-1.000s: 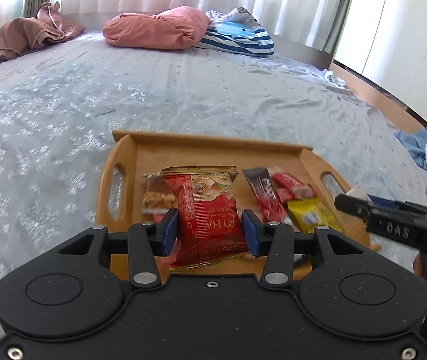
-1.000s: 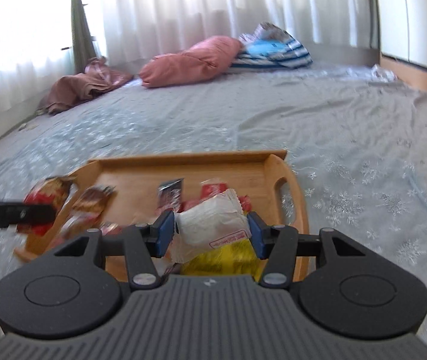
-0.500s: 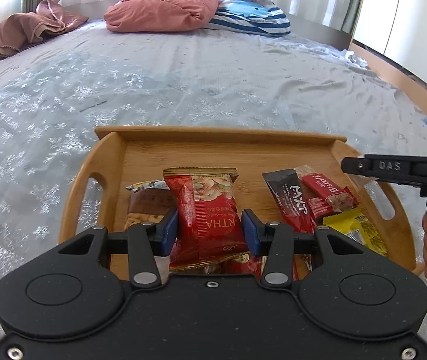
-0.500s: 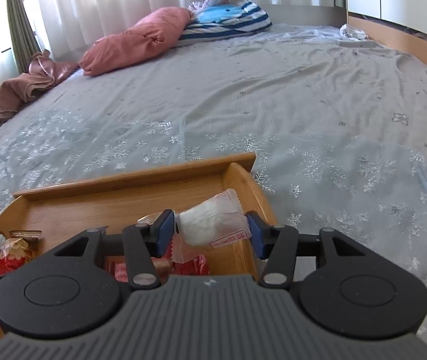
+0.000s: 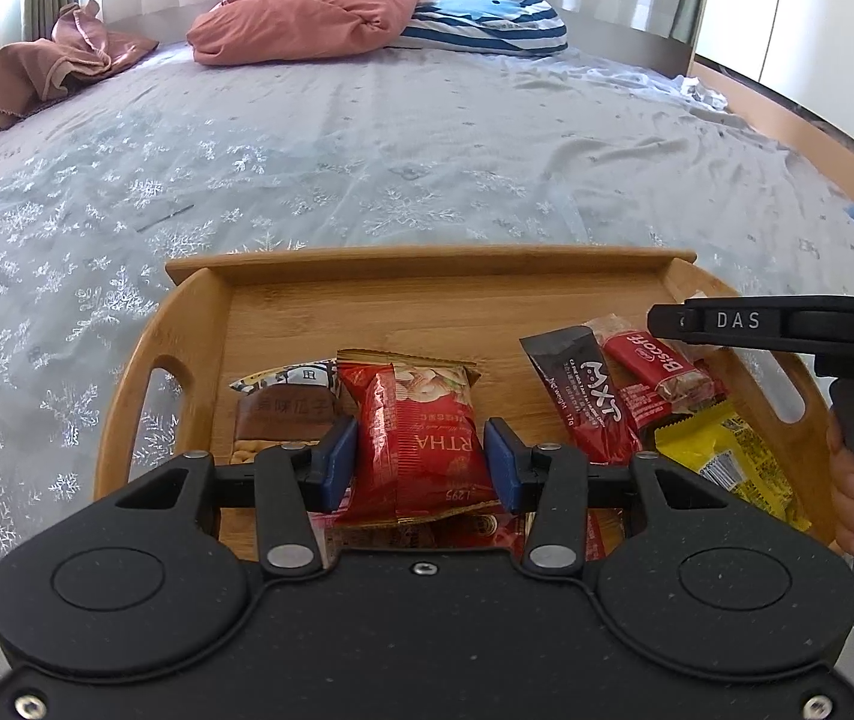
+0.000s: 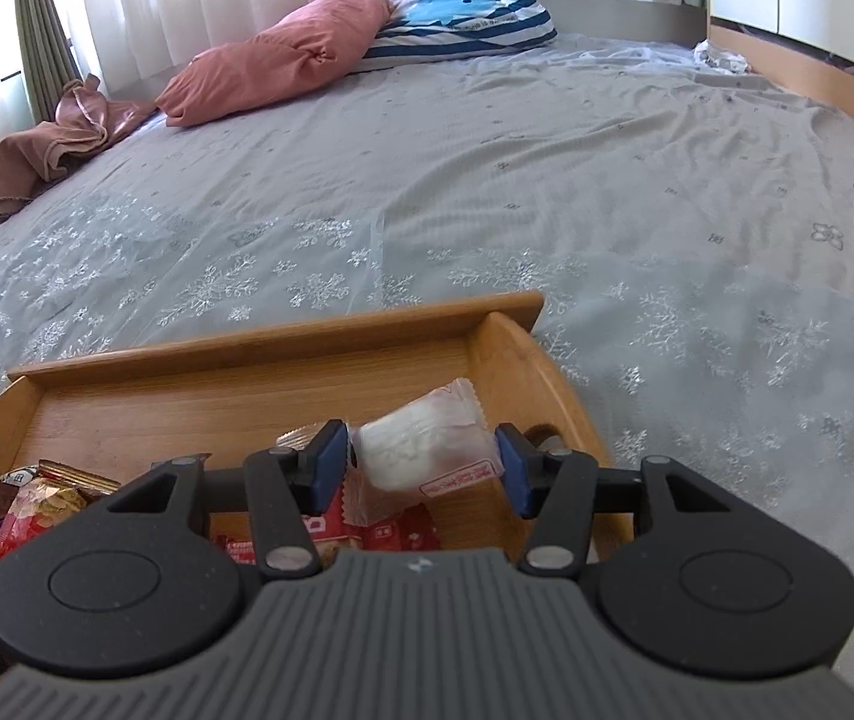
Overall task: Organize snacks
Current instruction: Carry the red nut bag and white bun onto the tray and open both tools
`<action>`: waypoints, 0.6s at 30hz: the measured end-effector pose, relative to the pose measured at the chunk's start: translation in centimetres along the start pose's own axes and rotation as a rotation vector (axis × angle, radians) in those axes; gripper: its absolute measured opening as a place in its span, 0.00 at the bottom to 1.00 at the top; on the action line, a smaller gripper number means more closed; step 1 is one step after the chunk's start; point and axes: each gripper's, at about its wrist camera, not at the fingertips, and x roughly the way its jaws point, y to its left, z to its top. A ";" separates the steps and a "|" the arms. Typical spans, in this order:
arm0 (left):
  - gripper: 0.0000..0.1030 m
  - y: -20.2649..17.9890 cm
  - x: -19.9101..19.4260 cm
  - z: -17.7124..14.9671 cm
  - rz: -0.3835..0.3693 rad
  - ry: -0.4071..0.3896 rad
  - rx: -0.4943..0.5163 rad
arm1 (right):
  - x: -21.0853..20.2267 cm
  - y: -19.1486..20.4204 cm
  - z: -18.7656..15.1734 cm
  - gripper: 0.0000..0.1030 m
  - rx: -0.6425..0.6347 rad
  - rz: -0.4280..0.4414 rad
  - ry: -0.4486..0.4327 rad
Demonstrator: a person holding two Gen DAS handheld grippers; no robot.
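Snacks are being gathered on a wooden tray [image 5: 427, 261] that lies on a bed [image 5: 367, 150] covered with a grey snowflake sheet.

From the left wrist, the left gripper [image 5: 421, 462] is seen clamped on a red packet [image 5: 415, 414], both blue pads pressed against its sides. The packet is held upright over the near middle of the tray. Just to its left a brown packet [image 5: 283, 414] lies flat on the tray floor. On the tray's right half a black bar [image 5: 583, 396], a red Biscoff bar [image 5: 658, 369] and a yellow packet [image 5: 727, 462] are piled together, overlapping. The right gripper [image 5: 673, 321] reaches in from the right edge over that pile, its handle gripped by a hand [image 5: 847, 480]. A pink pillow [image 5: 307, 18] and a striped pillow [image 5: 487, 18] are seen at the far end of the bed.

From the right wrist, a white packet [image 6: 421, 444] is held between the right gripper's pads, tilted, above the tray's right end near the handle cut-out. The jaws have just been opening slightly with the packet between them; both pads appear to touch it, though how firmly cannot be judged from this angle. Red wrappers are partly hidden beneath the gripper body. At the left edge the red packet is visible in the left gripper's grasp.
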 end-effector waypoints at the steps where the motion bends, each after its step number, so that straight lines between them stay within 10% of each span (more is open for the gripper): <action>1: 0.43 0.0 0.0 0.0 0.000 -0.001 0.002 | 0.1 0.0 -0.1 0.56 0.002 0.004 0.000; 12: 0.45 -0.1 -0.1 -0.1 -0.002 0.005 0.008 | -0.1 -0.4 -0.2 0.66 0.035 0.030 -0.010; 18: 0.76 0.2 -1.6 0.0 -0.020 -0.024 0.022 | -1.2 -0.8 -0.2 0.77 0.074 0.045 -0.023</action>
